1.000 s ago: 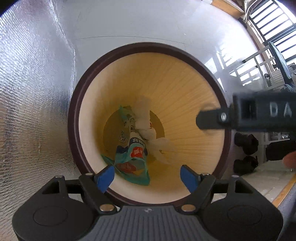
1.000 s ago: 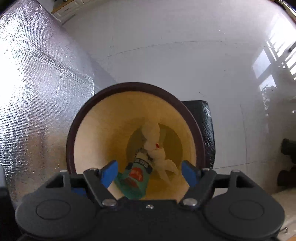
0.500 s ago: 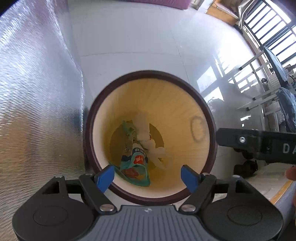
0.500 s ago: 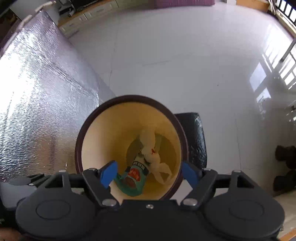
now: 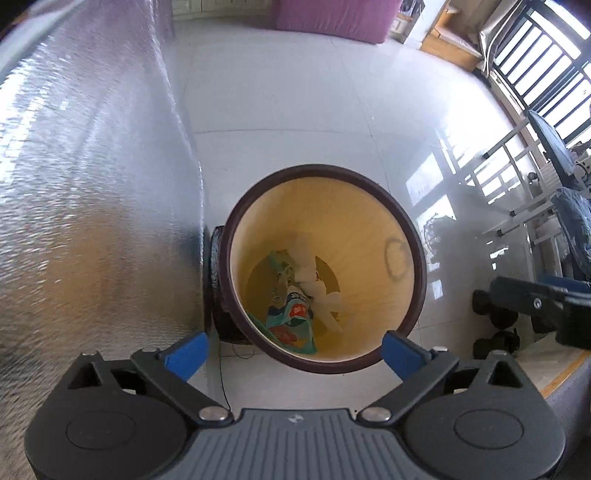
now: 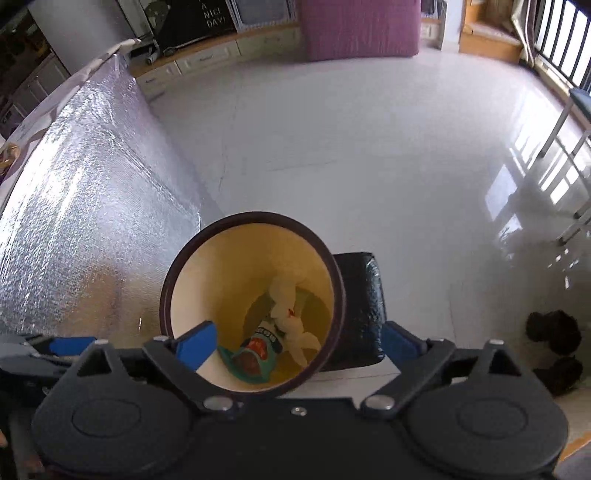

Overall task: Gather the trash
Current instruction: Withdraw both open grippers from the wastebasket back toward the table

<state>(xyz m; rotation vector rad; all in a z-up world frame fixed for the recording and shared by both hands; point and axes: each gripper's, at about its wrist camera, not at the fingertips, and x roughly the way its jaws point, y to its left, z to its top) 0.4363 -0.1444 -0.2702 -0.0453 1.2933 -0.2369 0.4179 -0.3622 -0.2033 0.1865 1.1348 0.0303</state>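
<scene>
A round bin with a dark brown rim and pale wooden inside stands on the white floor; it also shows in the right wrist view. At its bottom lie a teal snack wrapper and crumpled white tissue, seen in the right wrist view too as the wrapper and the tissue. My left gripper is open and empty above the bin's near rim. My right gripper is open and empty above the bin. The right gripper's side shows in the left wrist view.
A silver foil-covered surface rises left of the bin, also in the right wrist view. A black object sits against the bin. Dark shoes lie right. A purple sofa and railings stand far off.
Both grippers have risen away from the bin, which now looks smaller and lower in both views. The trash lies unmoved at the bottom. Both grippers stay open.
</scene>
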